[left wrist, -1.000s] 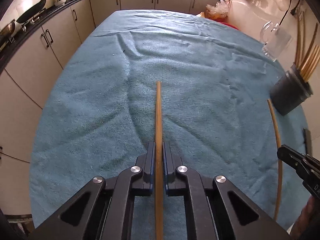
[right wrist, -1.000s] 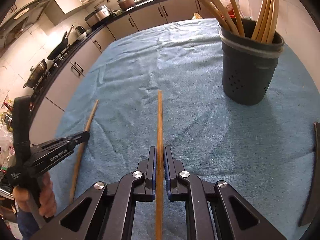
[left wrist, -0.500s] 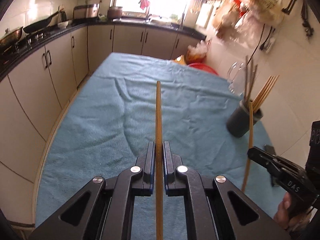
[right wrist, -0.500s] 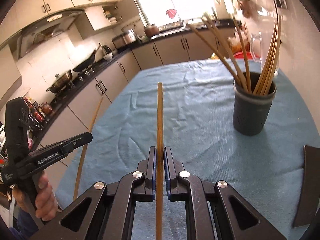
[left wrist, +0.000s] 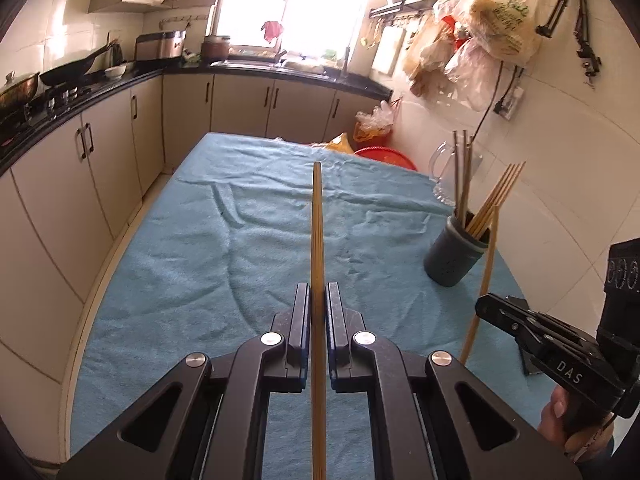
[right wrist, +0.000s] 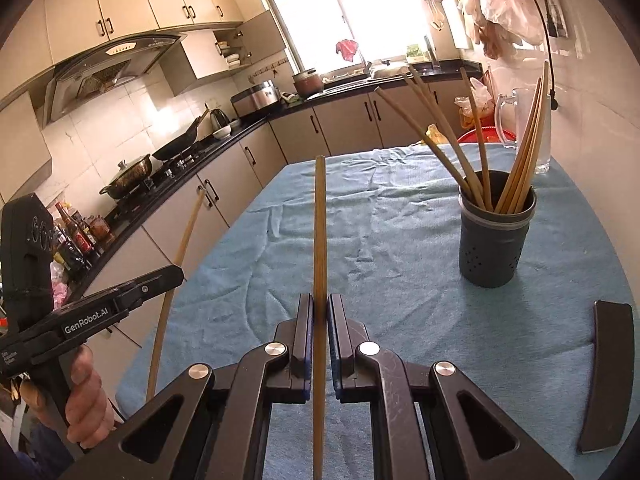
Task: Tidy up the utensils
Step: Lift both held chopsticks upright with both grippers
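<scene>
My left gripper (left wrist: 318, 296) is shut on a wooden chopstick (left wrist: 317, 232) that points forward above the blue towel. My right gripper (right wrist: 319, 306) is likewise shut on a second wooden chopstick (right wrist: 320, 224). Each view shows the other gripper at its side: the right gripper (left wrist: 482, 306) with its chopstick (left wrist: 484, 276) at the right, the left gripper (right wrist: 180, 274) with its chopstick (right wrist: 176, 264) at the left. A dark grey utensil holder (right wrist: 494, 244) (left wrist: 454, 258) holding several chopsticks stands on the towel, ahead and to the right of both grippers.
A blue towel (left wrist: 208, 256) (right wrist: 400, 216) covers the table. A clear glass jug (right wrist: 524, 128) (left wrist: 442, 172) stands behind the holder by the tiled wall. A dark flat object (right wrist: 608, 372) lies at the towel's right edge. Kitchen cabinets and a stove run along the left.
Both grippers have risen and tilted up with their chopsticks, lifting them off the towel. The window and wall have come into view, and the holder looks farther away.
</scene>
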`<state>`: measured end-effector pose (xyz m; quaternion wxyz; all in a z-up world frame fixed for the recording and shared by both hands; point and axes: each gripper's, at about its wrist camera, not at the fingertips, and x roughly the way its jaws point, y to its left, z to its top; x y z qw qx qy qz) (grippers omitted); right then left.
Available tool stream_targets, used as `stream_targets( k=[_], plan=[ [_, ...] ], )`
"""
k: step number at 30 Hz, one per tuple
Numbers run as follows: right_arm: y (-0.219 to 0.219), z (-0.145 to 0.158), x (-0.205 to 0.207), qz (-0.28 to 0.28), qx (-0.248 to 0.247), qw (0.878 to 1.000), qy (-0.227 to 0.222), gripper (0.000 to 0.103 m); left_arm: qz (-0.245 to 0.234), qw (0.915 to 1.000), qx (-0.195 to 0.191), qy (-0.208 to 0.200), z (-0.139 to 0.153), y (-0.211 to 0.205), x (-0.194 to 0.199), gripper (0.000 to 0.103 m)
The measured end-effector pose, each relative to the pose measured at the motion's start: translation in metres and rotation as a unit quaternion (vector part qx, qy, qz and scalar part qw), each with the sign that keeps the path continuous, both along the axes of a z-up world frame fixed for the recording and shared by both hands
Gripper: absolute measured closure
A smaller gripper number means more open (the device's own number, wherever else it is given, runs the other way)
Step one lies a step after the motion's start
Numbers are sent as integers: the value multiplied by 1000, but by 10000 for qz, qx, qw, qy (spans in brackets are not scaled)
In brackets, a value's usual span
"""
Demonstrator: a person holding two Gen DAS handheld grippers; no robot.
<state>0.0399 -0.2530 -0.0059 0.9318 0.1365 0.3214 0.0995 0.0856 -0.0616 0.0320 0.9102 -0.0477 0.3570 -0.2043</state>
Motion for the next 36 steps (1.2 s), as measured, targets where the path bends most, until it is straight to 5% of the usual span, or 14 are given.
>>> stream_targets(
  k=[5,8,11,16,22,31,36],
  plan=[
    [-2,0,-2,-42,34,10000,26,95,-66,9999,62,-70,-5,-10,-1,96],
    [-4,0,-1,-57,45,10000,38,95,-398,9978,12,-529,0,-18,-18,96],
    [-7,0,1,-88,69,9999,62,95,-762,9955,251,-509,-5,-35,-22,96],
    [-12,3,-2,-142,103,9998,21,95,-968,9873,1166,485,-48,-60,8,96],
    [-21,7,-6,-251,168,9995,-35,95,-965,9646,1883,1572,-100,-72,51,96],
    [-31,5,-6,-283,282,9992,-45,95,-956,9490,2340,1885,-109,-87,79,96],
    [-34,4,-7,-294,337,9990,-42,95,-1025,9479,2237,2025,-109,-88,93,96]
  ],
)
